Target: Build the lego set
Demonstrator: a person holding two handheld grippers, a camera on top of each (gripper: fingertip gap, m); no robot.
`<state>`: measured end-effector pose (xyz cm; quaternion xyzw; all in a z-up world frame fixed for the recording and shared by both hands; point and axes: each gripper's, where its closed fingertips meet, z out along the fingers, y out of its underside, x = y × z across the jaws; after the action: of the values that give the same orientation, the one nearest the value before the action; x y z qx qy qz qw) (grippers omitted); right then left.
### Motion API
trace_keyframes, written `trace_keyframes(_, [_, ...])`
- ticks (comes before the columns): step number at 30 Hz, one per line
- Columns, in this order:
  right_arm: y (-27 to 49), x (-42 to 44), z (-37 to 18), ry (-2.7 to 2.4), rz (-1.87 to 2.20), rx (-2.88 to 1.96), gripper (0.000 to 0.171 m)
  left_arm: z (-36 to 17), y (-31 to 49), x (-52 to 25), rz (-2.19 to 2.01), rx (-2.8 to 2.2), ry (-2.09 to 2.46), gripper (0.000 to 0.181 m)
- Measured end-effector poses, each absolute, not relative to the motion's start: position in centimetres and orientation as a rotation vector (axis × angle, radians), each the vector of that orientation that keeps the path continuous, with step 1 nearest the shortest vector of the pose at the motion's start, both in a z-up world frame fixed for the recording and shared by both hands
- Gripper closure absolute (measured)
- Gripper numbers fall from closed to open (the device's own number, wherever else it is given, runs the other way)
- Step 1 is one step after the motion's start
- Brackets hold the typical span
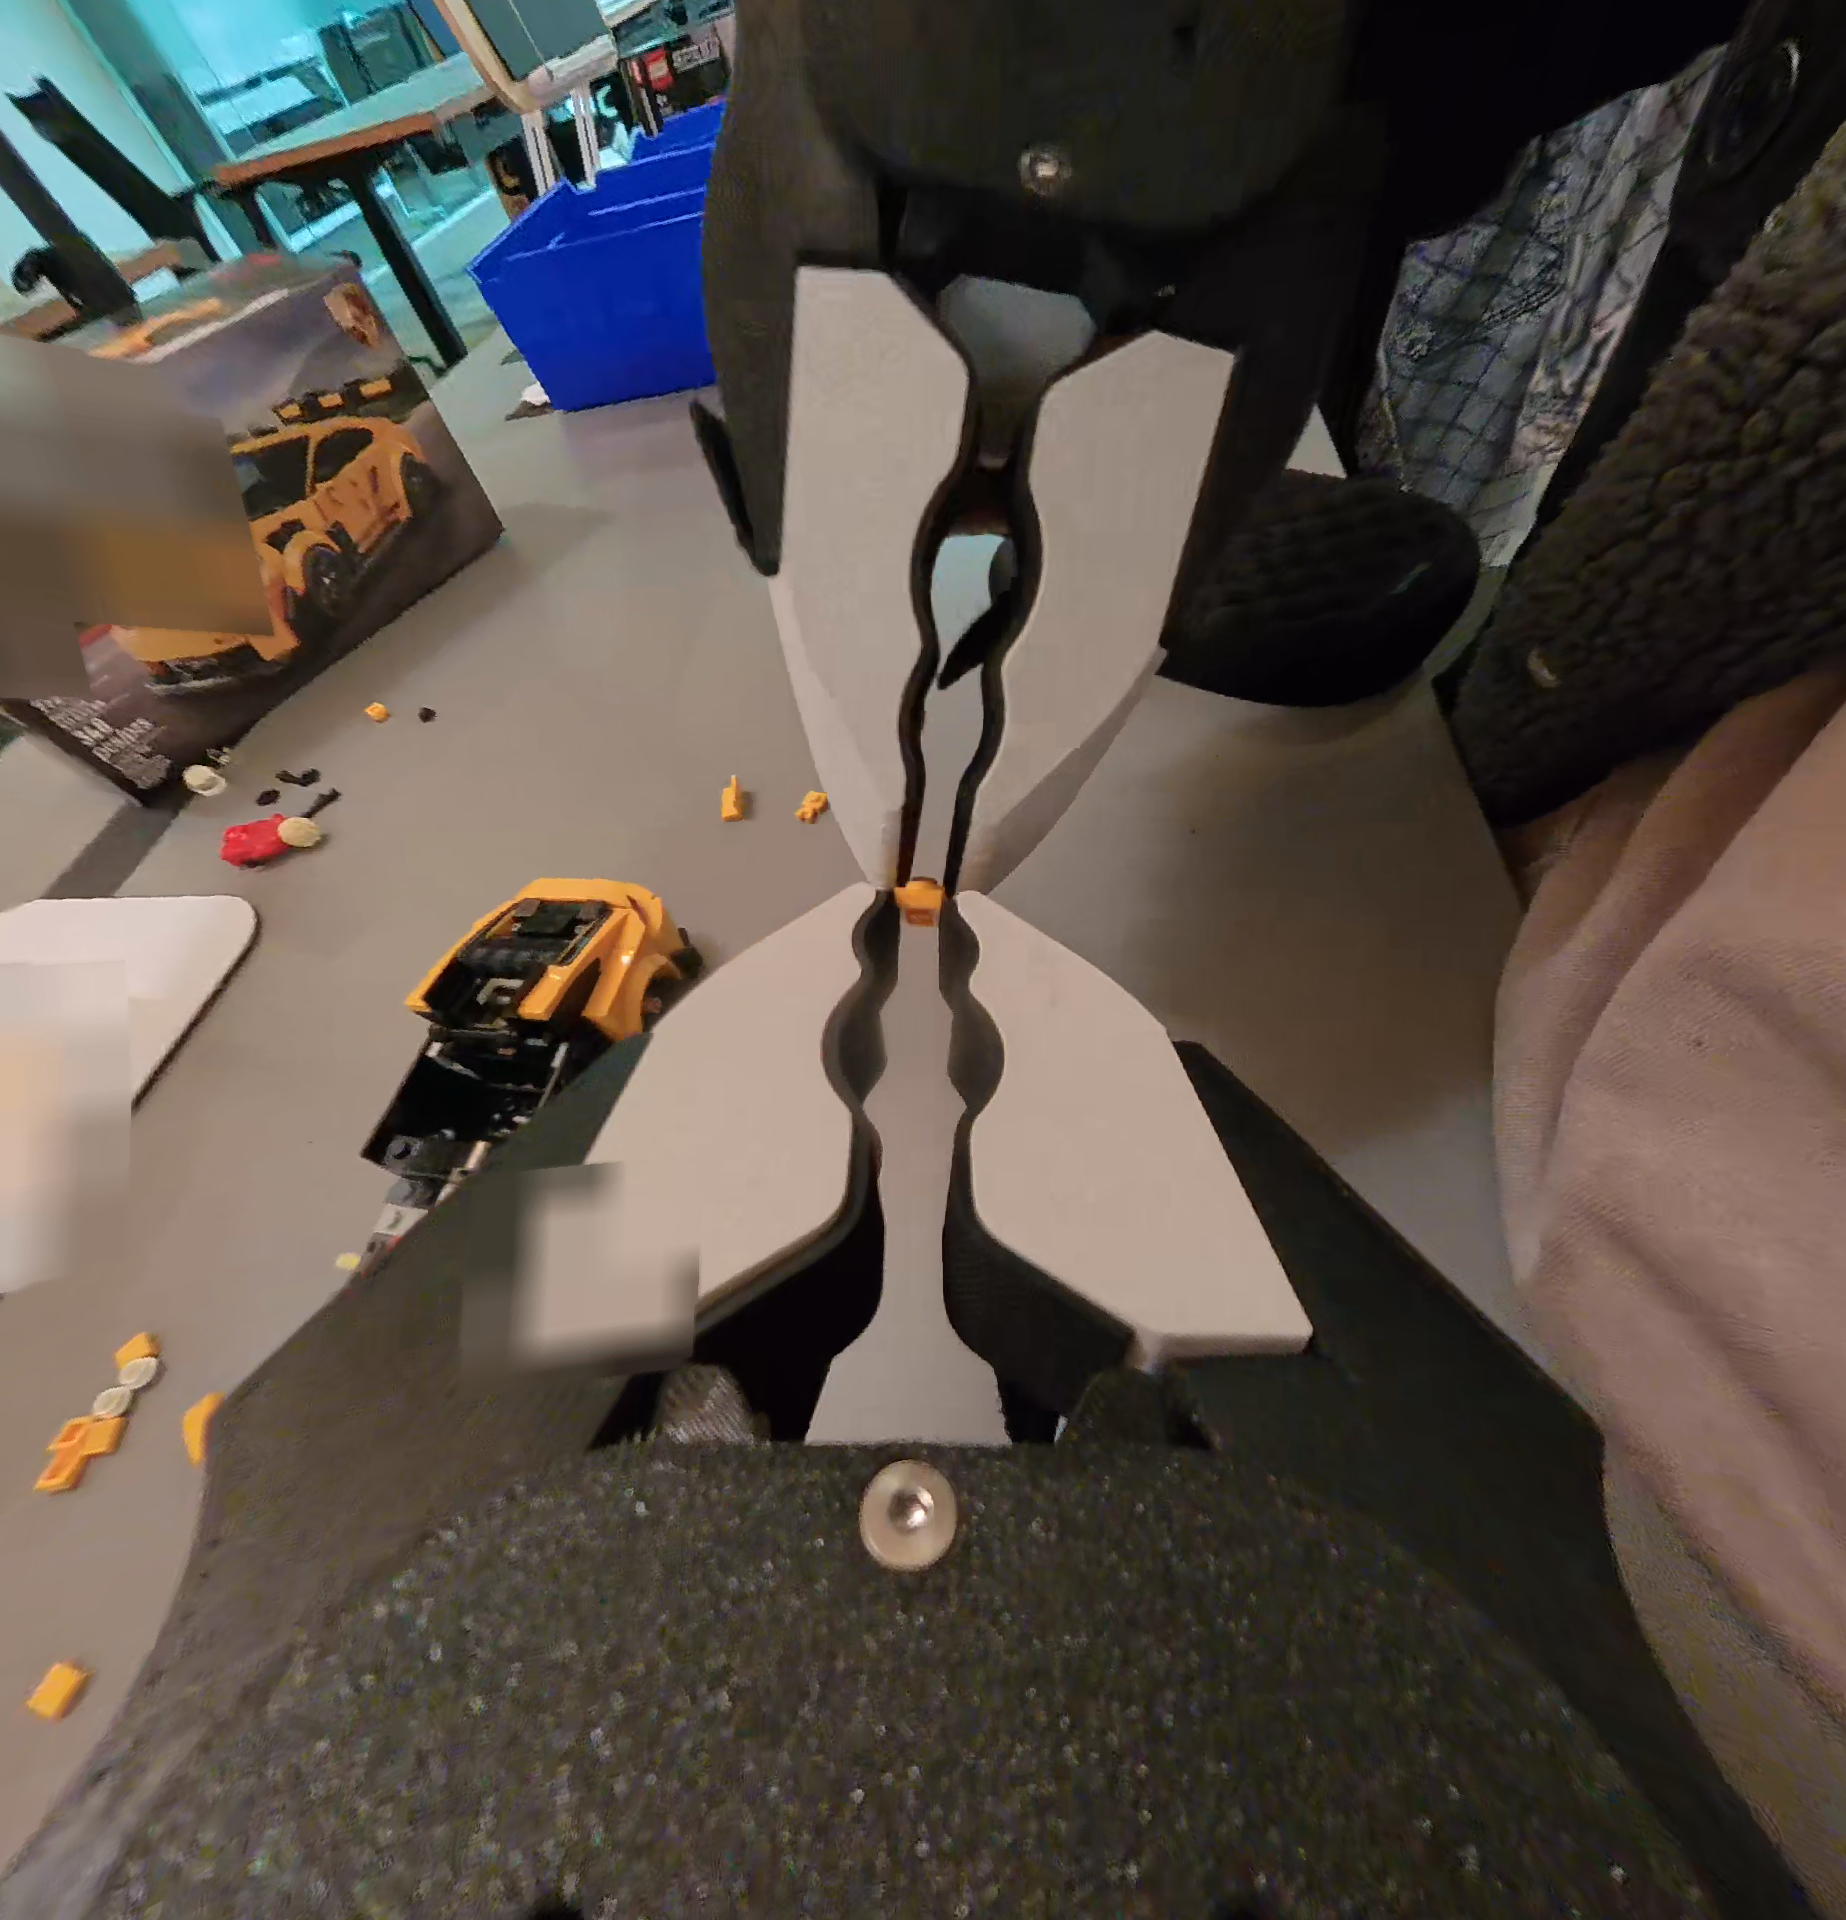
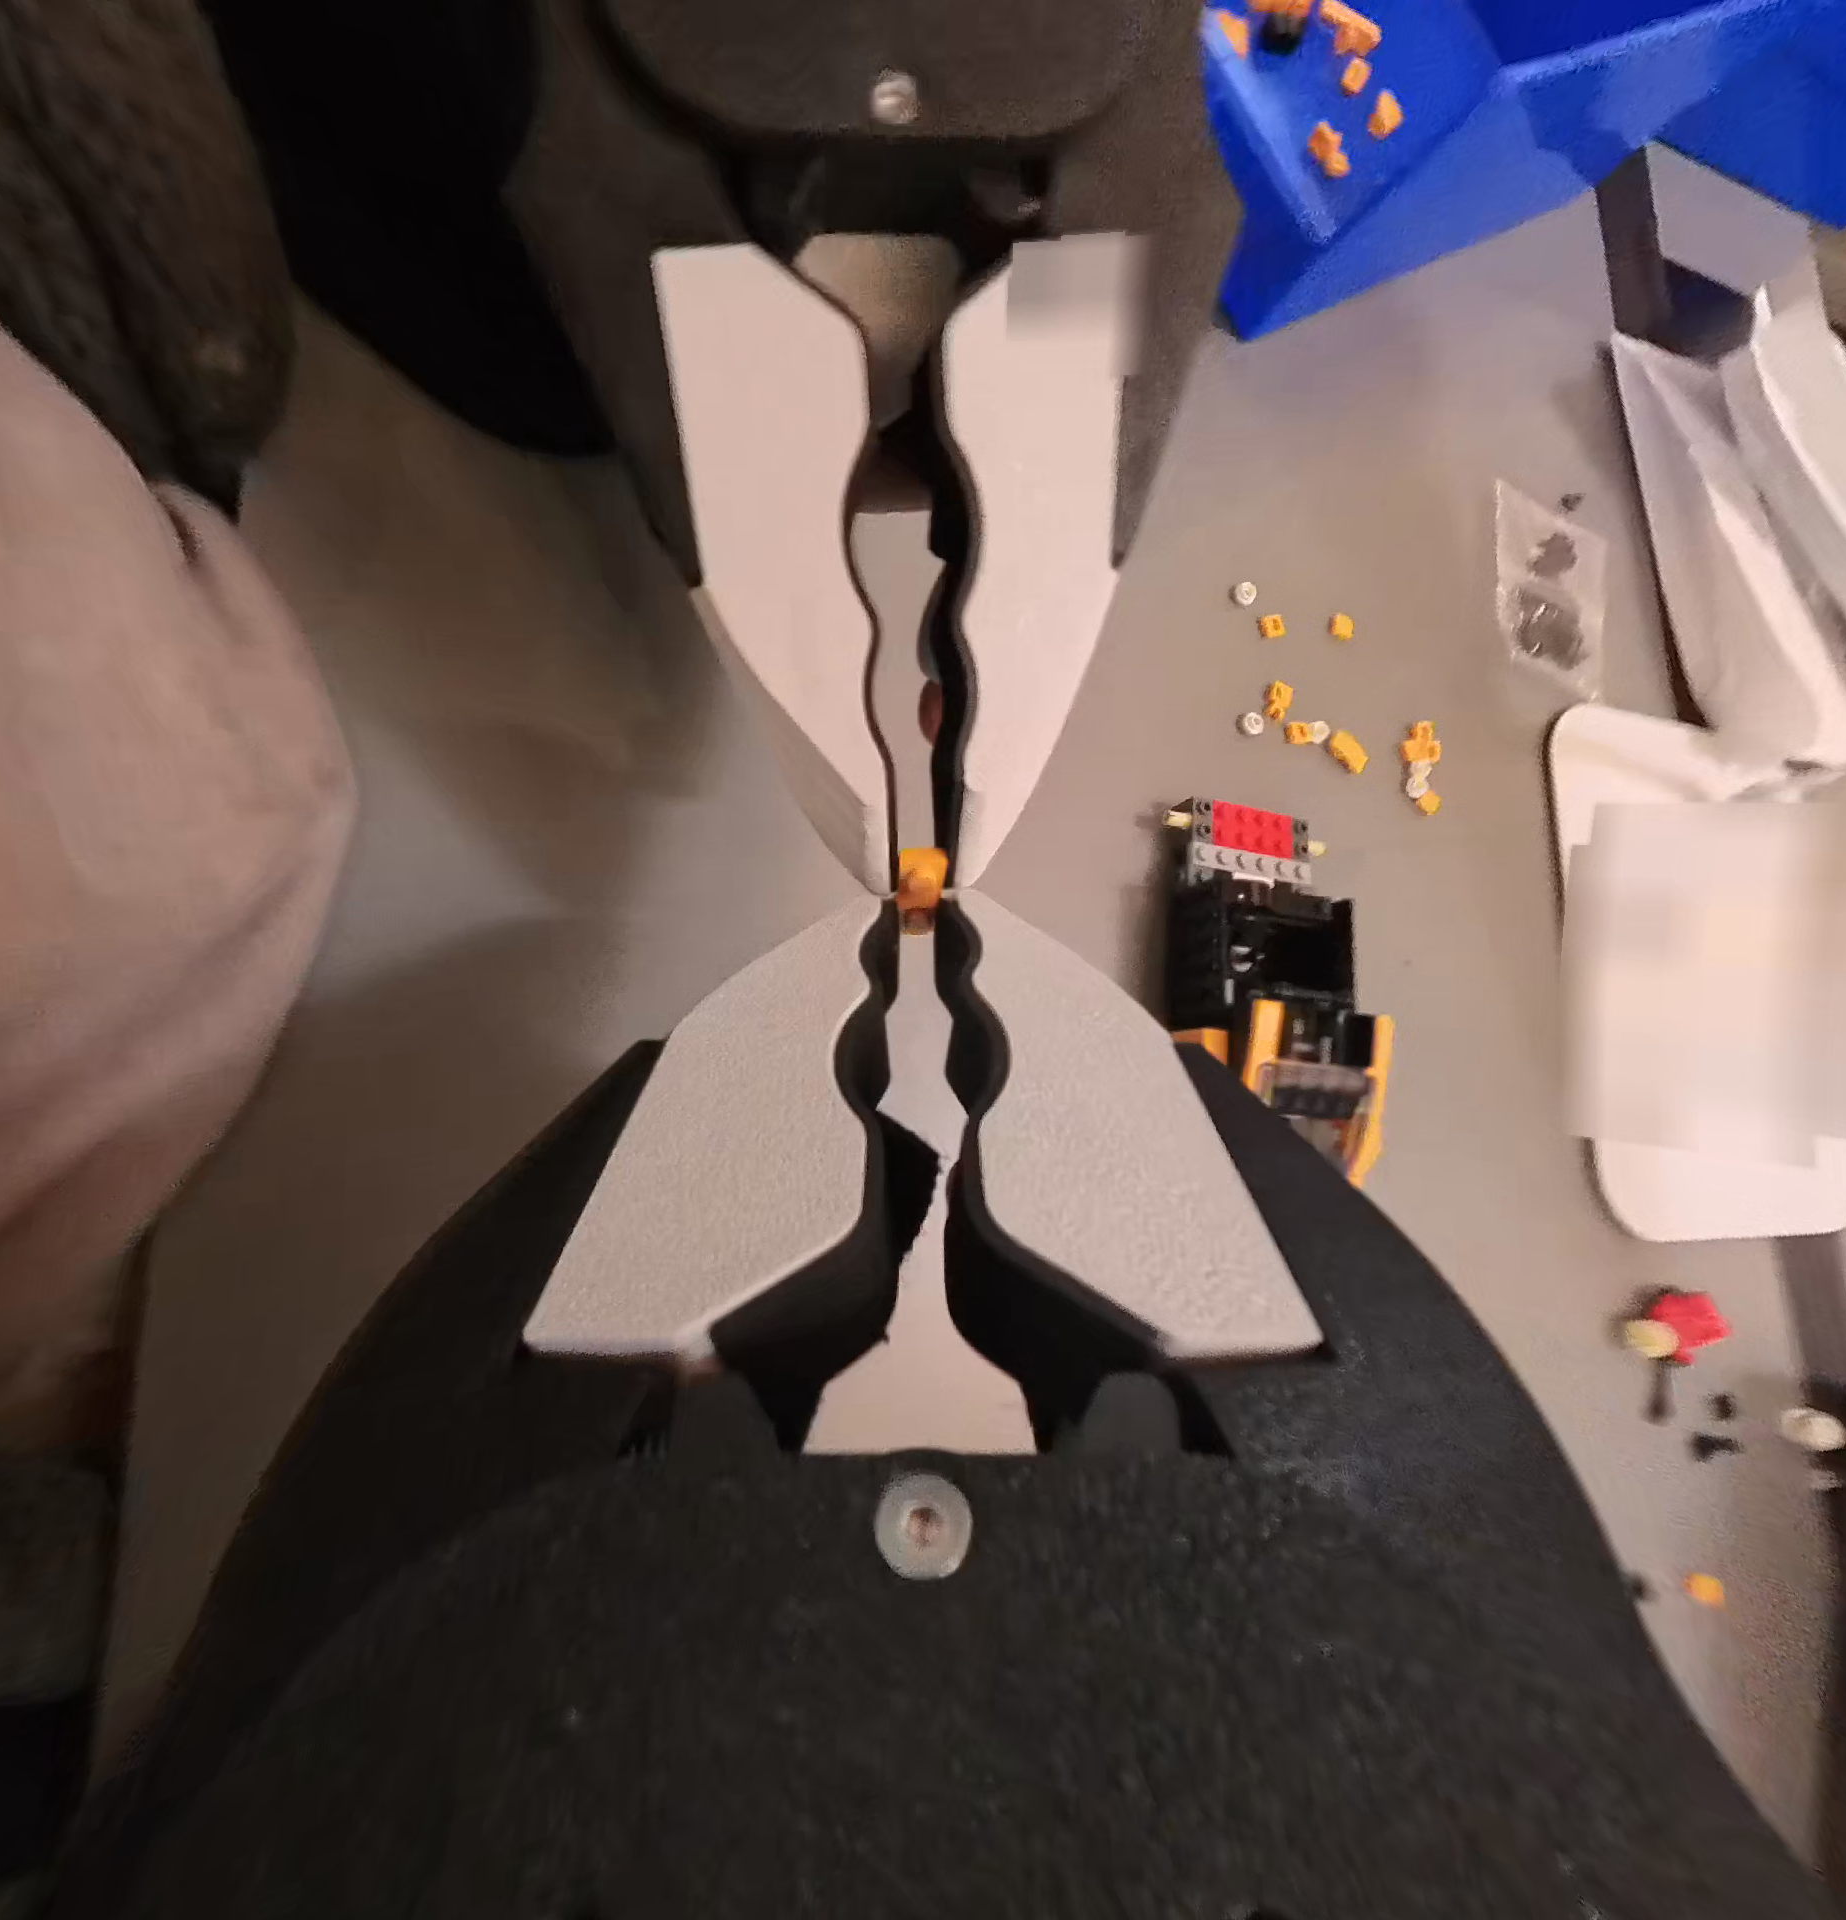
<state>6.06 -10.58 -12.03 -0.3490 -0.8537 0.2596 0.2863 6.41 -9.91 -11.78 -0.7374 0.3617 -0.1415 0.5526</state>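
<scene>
Grey tabletop below; my left gripper [image 1: 919, 914] and right gripper [image 2: 919, 914] meet tip to tip mid-frame, both pinching one tiny orange brick [image 1: 917, 898], rigid, light, easily flicked away

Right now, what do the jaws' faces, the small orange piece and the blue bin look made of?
Jaws: matte light grey plates, likely printed plastic, edged with wavy black lining that looks rubbery.
Small orange piece: glossy hard plastic, moulded stud visible.
Blue bin: smooth rigid plastic with a slight sheen.
Both grippers grip the piece between them.
</scene>
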Motion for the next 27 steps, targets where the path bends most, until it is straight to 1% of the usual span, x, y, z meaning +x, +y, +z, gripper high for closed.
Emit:
trace_keyframes(1, [-10.6,6.1,-11.9,-2.257,0.733,-0.968,0.164,-11.7,-9.9,6.4,-0.305,-1.732,0.866,0.174])
trace_keyframes(6, [-10.7,6.3,-11.2,-2.175,0.856,-1.087,0.164,-11.0,-10.0,6.6,-0.204,-1.65,0.907,0.174])
trace_keyframes(14, [-11.1,6.8,-10.5,-2.223,0.745,-0.998,0.164,-10.4,-10.5,7.1,-0.162,-1.534,0.958,0.173])
trace_keyframes(16, [-11.3,6.7,-9.8,-2.21,0.728,-0.94,0.162,-9.9,-10.7,7.1,-0.217,-1.487,0.94,0.173])
trace_keyframes(18, [-11.3,6.7,-9.0,-2.183,0.76,-0.922,0.152,-8.8,-11.0,6.7,-0.328,-1.423,0.884,0.174])
trace_keyframes(23, [-11.5,6.5,-6.4,-2.002,1.053,-0.952,0.149,-6.0,-12.0,5.8,-0.55,-1.264,0.763,0.174])
trace_keyframes(27, [-12.2,6.0,-5.5,-1.907,1.186,-0.905,0.151,-5.5,-12.4,6.1,-0.602,-1.206,0.748,0.174])
